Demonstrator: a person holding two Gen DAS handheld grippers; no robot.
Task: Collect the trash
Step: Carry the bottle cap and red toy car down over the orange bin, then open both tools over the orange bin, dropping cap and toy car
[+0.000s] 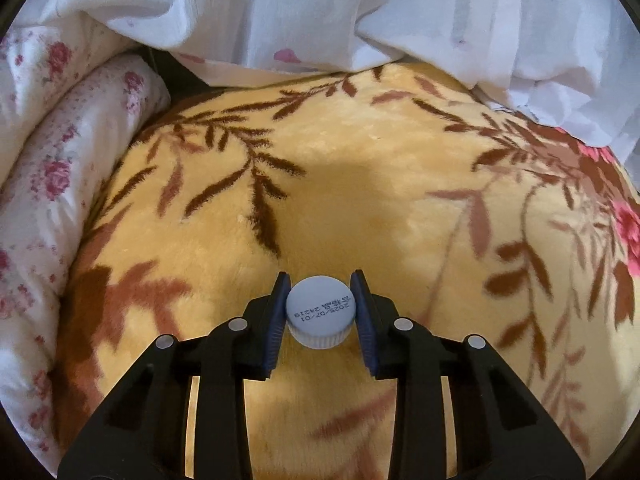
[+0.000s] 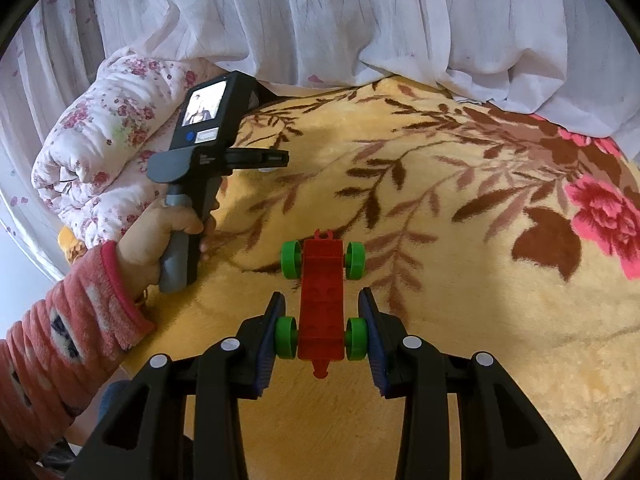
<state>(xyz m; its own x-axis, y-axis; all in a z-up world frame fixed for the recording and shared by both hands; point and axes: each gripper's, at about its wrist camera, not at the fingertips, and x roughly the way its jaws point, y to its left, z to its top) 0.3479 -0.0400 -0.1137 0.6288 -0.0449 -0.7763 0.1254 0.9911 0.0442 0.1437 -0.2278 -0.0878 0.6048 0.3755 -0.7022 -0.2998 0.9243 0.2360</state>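
left gripper point(image 1: 320, 308) down on the bed's yellow blanket point(image 1: 360, 200), fingers point(image 1: 276, 320) closed against the sides of a pale bottle cap point(image 1: 321, 312). right gripper point(image 2: 322, 332) grips a red toy car point(image 2: 322, 300) by its near green wheels. to do it well, my guess: keep the cap centred between the pads, squeeze evenly, lift straight off the plush. no bin or bag in sight.

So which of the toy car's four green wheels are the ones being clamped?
The near pair: the right hand-held gripper presses on the two wheels closest to the camera. The far pair sits beyond its fingertips, untouched.
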